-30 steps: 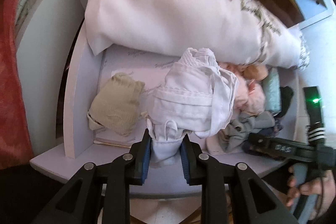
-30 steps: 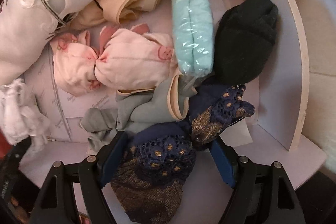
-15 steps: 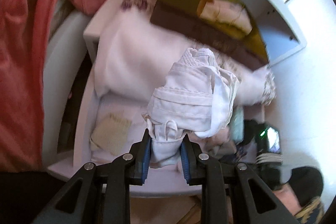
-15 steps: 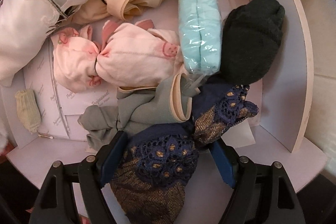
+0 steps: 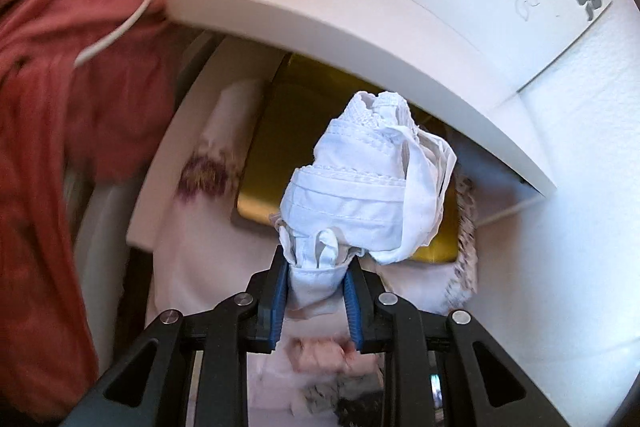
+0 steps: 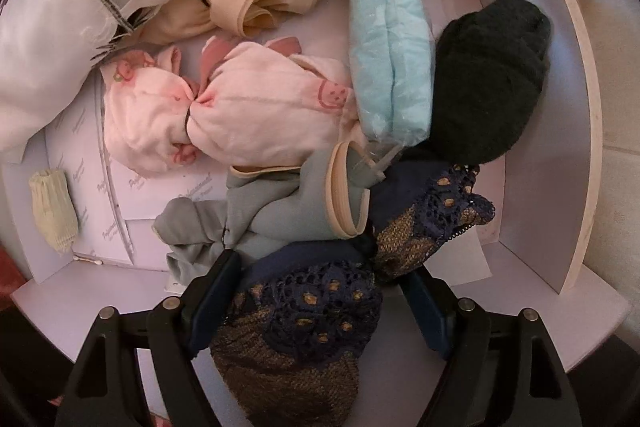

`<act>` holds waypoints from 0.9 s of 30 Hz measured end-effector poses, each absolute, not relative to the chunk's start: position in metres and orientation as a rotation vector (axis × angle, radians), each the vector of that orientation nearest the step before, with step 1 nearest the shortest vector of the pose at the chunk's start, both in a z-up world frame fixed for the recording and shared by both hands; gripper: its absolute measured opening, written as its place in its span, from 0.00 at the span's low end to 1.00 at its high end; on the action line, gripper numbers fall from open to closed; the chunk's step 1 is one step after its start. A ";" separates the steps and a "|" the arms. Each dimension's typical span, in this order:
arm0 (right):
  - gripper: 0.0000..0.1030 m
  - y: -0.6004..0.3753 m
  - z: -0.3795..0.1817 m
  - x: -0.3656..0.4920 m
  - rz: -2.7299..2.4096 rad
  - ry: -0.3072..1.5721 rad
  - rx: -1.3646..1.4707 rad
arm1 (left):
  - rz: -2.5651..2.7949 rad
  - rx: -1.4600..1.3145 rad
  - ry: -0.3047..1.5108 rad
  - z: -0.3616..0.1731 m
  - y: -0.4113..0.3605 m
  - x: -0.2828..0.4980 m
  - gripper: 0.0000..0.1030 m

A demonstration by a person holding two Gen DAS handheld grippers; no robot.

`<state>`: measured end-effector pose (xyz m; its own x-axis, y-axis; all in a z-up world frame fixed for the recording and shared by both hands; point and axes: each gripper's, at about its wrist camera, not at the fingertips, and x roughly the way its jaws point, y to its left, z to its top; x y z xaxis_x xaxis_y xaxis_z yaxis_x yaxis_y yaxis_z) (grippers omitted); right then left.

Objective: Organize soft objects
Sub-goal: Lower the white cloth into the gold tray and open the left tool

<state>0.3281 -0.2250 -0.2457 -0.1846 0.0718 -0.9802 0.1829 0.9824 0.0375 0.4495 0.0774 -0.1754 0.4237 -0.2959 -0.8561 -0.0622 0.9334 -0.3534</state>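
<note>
Left claw (image 5: 316,277) clamped on bunched white cotton undergarment (image 5: 366,187), lifted; right claw (image 6: 316,311) wide open w/ navy-gold lace bundle (image 6: 304,327) between. Drawer (image 6: 580,131) mostly unsorted tbh.

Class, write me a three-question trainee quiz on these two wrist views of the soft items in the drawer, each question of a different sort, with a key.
1. True or false: the left gripper is clamped on a white bundle.
2. Multiple choice: what lies between the right gripper's open jaws? A) the black knit bundle B) the navy lace bundle C) the mint packet
3. Fill in: the pink bundle is cinched at its middle by a dark ____.

Key: 1 true; 2 B; 3 band.
</note>
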 end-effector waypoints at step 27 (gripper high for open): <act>0.78 -0.215 -0.260 0.320 -0.081 1.778 0.135 | -0.001 -0.199 1.103 -0.245 0.040 0.541 0.33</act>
